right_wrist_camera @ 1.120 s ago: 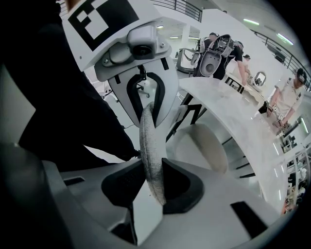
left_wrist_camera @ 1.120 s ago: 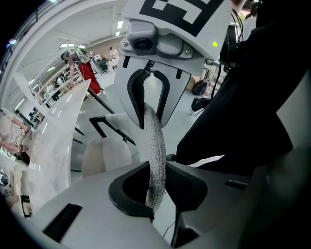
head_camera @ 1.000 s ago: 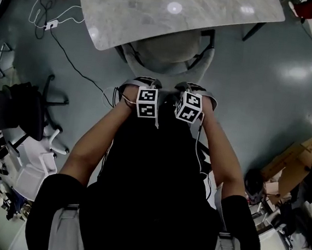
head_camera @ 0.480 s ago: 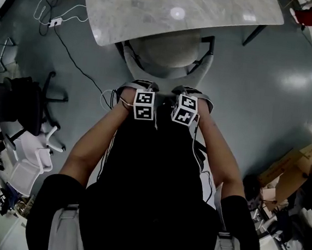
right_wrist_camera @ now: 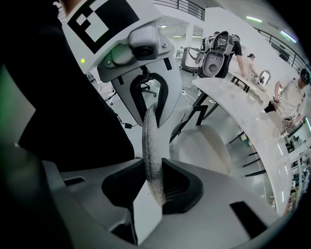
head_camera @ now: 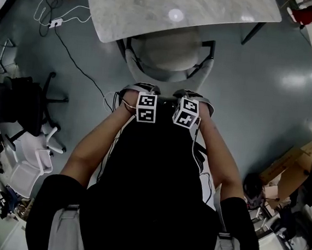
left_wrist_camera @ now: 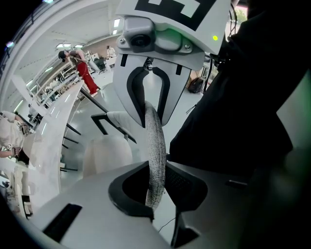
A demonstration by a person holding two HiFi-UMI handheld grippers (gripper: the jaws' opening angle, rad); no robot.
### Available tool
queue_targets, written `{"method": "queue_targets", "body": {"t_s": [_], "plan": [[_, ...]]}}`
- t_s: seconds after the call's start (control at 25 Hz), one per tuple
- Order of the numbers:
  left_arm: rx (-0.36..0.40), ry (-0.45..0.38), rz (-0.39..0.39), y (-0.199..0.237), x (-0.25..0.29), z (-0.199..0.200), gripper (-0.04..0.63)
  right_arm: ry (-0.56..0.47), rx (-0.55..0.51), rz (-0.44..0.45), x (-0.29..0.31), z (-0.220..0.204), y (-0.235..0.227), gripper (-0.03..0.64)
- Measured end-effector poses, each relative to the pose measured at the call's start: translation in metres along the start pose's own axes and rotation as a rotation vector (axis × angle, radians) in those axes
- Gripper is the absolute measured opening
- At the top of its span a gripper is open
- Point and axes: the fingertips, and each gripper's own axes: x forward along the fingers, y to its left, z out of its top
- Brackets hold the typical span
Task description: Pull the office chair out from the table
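Both tools are clamped on the top rim of the office chair's (head_camera: pixel 171 54) backrest. The left gripper (head_camera: pixel 140 88) pinches the thin grey fabric rim (left_wrist_camera: pixel 155 141) between its pads, and the right gripper (head_camera: pixel 194 96) does the same just beside it, the same rim (right_wrist_camera: pixel 149 141) running through its jaws. That rim lies crosswise, going from one gripper to the other. The chair faces away from the grippers, its pale seat stretching ahead of them toward the marble-topped table (head_camera: pixel 172 8), with the front of the seat tucked under the table's edge. A dark table leg (head_camera: pixel 254 32) stands ahead and out to the right gripper's side. Out past the left gripper a black cable (head_camera: pixel 69 58) trails over the floor, with a black chair (head_camera: pixel 15 108) well apart on that side.
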Motion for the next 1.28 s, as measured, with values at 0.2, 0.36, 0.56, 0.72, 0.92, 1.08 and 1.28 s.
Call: {"method": "queue_targets", "body": {"t_s": [0.2,0.36,0.56,0.72,0.92,1.08,1.28], "plan": [[0.019,-0.004,-0.009,-0.024,-0.002,0.004,0.077,0.003,0.022,-0.005,-0.004,-0.002,0.025,0.098],[0.029,-0.011,-0.010,-0.039,-0.004,0.000,0.077,0.009,0.036,-0.009,-0.003,0.003,0.040,0.098],[0.035,-0.015,-0.014,-0.057,-0.005,-0.002,0.075,0.013,0.046,-0.011,-0.001,0.004,0.059,0.098],[0.040,-0.015,-0.020,-0.073,-0.005,-0.001,0.077,0.012,0.049,-0.020,-0.003,0.003,0.073,0.098],[0.034,-0.005,-0.019,-0.091,-0.006,0.004,0.077,0.006,0.044,-0.004,-0.006,0.000,0.093,0.098],[0.022,-0.003,-0.023,-0.105,-0.003,0.008,0.077,0.000,0.032,0.008,-0.006,-0.005,0.106,0.095],[0.011,0.008,-0.016,-0.123,-0.002,0.013,0.077,-0.010,0.012,0.011,-0.010,-0.009,0.123,0.092]]}}
